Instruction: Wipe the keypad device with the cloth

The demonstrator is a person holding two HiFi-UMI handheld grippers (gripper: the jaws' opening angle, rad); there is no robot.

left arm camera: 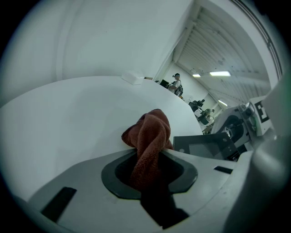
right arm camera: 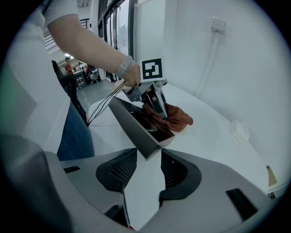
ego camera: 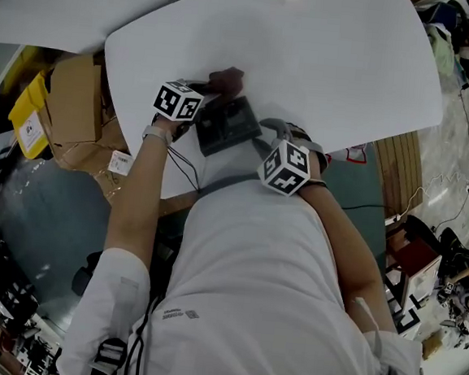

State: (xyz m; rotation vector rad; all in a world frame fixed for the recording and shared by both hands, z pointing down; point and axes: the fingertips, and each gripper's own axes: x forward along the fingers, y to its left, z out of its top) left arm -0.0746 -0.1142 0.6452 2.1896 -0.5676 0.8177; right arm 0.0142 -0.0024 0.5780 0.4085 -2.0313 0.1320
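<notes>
Keypad device (ego camera: 228,125), dark, tilted, near the edge of a white tabletop (ego camera: 335,61), right tool (right arm camera: 146,152) clamped wide on its near corner, left tool (left arm camera: 148,157) pinching a red-brown cloth (left arm camera: 150,132) (bunched up), pressed against the device's face

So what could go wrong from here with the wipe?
1. The right claw seems to grip only a corner of the keypad device; wiping pressure could twist it loose.
2. The cloth is bunched up in the left claw, so the hard claw itself may scrape the device's face.
</notes>
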